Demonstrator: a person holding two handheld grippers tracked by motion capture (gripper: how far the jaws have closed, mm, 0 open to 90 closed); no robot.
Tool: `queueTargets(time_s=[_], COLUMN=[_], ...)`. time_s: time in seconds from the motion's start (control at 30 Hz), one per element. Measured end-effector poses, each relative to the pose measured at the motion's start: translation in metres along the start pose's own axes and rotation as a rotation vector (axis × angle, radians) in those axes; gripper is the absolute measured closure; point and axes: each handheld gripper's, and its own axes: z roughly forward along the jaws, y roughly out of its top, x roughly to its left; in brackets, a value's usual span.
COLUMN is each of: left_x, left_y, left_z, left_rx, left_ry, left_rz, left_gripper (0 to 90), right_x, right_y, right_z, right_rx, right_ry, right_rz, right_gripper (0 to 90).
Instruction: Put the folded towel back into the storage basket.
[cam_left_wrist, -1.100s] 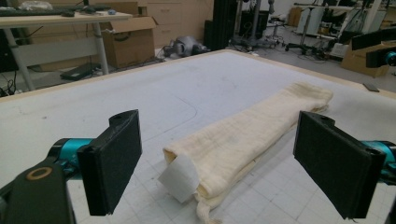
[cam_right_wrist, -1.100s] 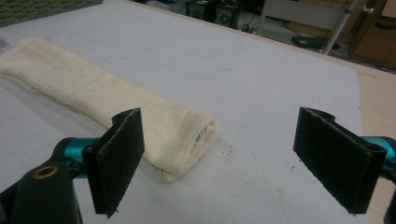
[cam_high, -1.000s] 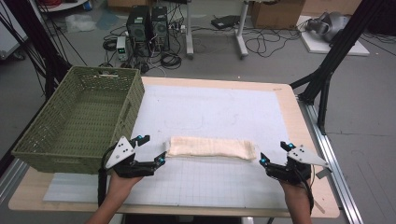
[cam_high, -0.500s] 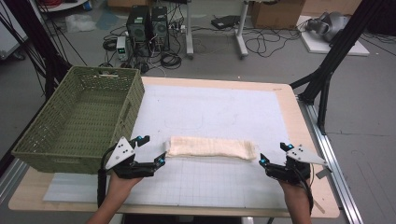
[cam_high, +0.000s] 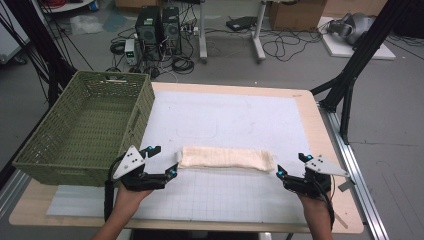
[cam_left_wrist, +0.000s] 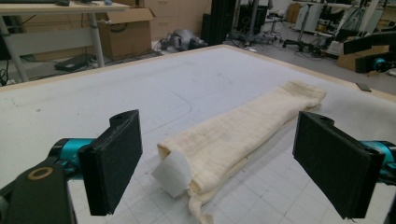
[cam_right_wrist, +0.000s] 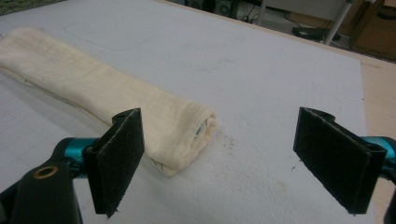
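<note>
Cream folded cloth (cam_high: 227, 159), a long gauzy roll, lies across the near half of the white-matted counter (cam_high: 235, 120), and we see almost no change in it over the last second. Our left tool (cam_high: 161, 161) sits just beside the cloth's left end, jaws spread wide; its own view shows that end (cam_left_wrist: 187, 172) between the pads, untouched. Our right tool (cam_high: 292, 166) has edged slightly nearer the cloth's right end, jaws also apart. Left of the cloth stands a green woven basket (cam_high: 135, 110). We judge a two-ended pickup is about to begin.
</note>
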Motion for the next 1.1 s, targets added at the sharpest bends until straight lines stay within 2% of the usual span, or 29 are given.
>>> queueTargets(time_s=[0.2, 0.3, 0.4, 0.53, 0.7, 0.87, 1.1], left_x=[-0.004, -0.006, -0.006, -0.003, 0.001, 0.009, 0.017], left_y=[0.016, 0.027, 0.037, 0.047, 0.049, 0.040, 0.025], left_z=[-0.001, 0.003, 0.011, 0.022, 0.040, 0.058, 0.074], left_rx=[-0.003, -0.019, -0.010, -0.010, 0.058, 0.133, 0.219], left_ry=[-0.018, -0.023, -0.021, -0.036, -0.037, -0.021, 0.014], left_rz=[0.027, 0.019, 0.023, 0.003, -0.002, -0.035, -0.048], left_gripper=[17.5, 17.3, 17.2, 17.1, 17.2, 18.2, 21.3], right_x=[0.001, 0.001, 0.002, 0.003, 0.001, 0.000, 0.000], right_y=[0.000, 0.000, 0.000, 0.000, 0.000, -0.001, -0.001], right_z=[0.001, 0.001, 0.000, 0.000, -0.002, -0.003, -0.003], right_rx=[0.002, 0.003, 0.003, 0.006, 0.004, 0.005, 0.006], right_ry=[0.007, 0.007, 0.007, 0.006, -0.011, -0.011, -0.009], right_rz=[-0.002, -0.002, 0.000, 0.000, 0.001, 0.002, -0.003], right_gripper=[15.0, 15.0, 15.0, 15.0, 15.0, 15.0, 15.0])
